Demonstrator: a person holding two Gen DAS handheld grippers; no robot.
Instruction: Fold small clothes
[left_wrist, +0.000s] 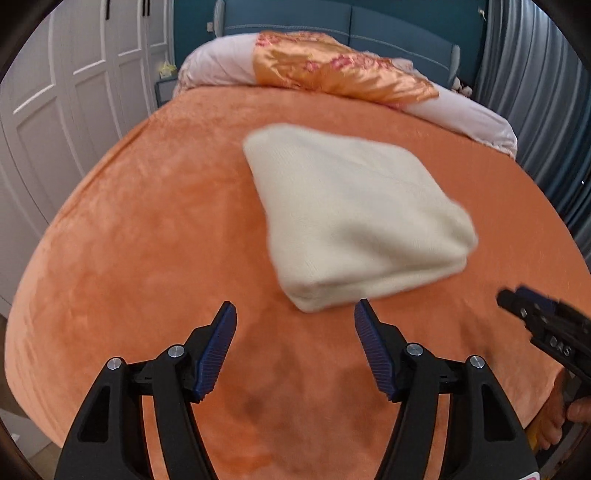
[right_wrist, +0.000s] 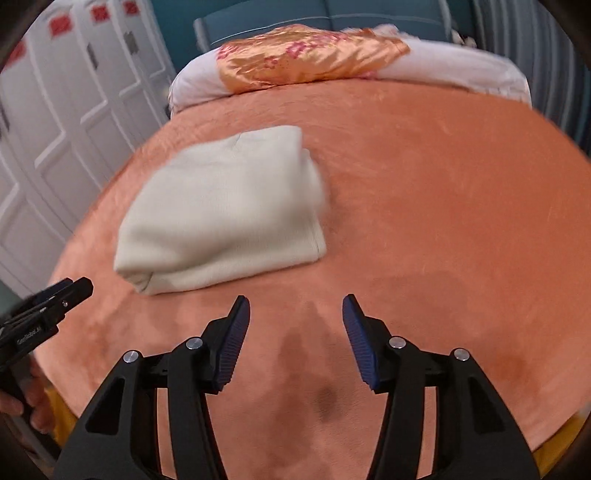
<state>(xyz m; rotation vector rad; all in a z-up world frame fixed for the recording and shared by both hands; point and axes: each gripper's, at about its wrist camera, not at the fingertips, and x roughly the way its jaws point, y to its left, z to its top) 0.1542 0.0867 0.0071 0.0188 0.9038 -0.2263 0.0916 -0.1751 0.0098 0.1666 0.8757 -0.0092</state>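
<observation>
A cream knitted garment (left_wrist: 354, 218) lies folded into a thick rectangle on the orange bed cover (left_wrist: 147, 229); it also shows in the right wrist view (right_wrist: 225, 210). My left gripper (left_wrist: 295, 314) is open and empty, held above the cover just short of the garment's near corner. My right gripper (right_wrist: 295, 310) is open and empty, above the cover to the right of the garment. The right gripper shows at the left wrist view's right edge (left_wrist: 517, 301). The left gripper shows at the right wrist view's left edge (right_wrist: 74, 290).
A pale pink pillow roll (left_wrist: 221, 62) with an orange satin cloth (left_wrist: 332, 66) lies along the head of the bed. White wardrobe doors (left_wrist: 74, 92) stand to the left. A teal headboard (left_wrist: 351, 18) and grey curtain (left_wrist: 535, 74) stand behind.
</observation>
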